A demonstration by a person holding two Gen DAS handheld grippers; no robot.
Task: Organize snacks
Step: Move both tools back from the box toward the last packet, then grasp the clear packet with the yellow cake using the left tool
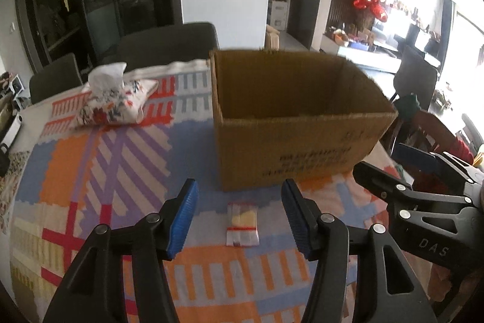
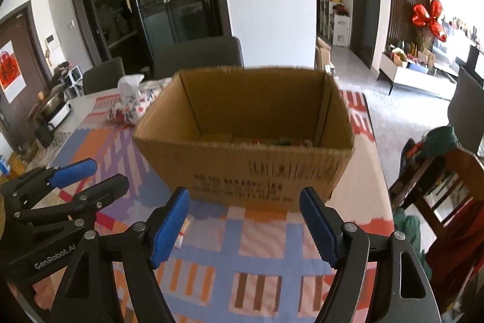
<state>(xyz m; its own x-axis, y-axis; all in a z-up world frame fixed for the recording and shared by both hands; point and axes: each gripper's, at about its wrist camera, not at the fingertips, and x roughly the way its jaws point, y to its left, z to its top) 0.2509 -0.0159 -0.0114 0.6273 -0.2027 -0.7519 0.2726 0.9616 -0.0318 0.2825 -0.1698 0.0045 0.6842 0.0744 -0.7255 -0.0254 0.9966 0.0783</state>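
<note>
Here, in the left wrist view, a small clear snack packet (image 1: 243, 223) lies flat on the patterned tablecloth (image 1: 121, 159), in the lower middle of the frame. It sits in the gap between the two blue pads of the left gripper (image 1: 240, 215), touching neither of them; the jaws are released and nothing is grasped. The right gripper (image 2: 245, 227) is also spread wide and empty, with only tablecloth between its pads in the right wrist view. At the left pad of that view a small part of the packet (image 2: 183, 229) shows. Both grippers point downward toward the table, side by side.

Further up, in the centre of both frames, stands an open cardboard box (image 2: 242, 159). Inside, at the bottom, some colourful items lie, too small to identify. At the upper left, beyond the box, a floral tissue pouch (image 1: 116, 99) rests on the cloth.
</note>
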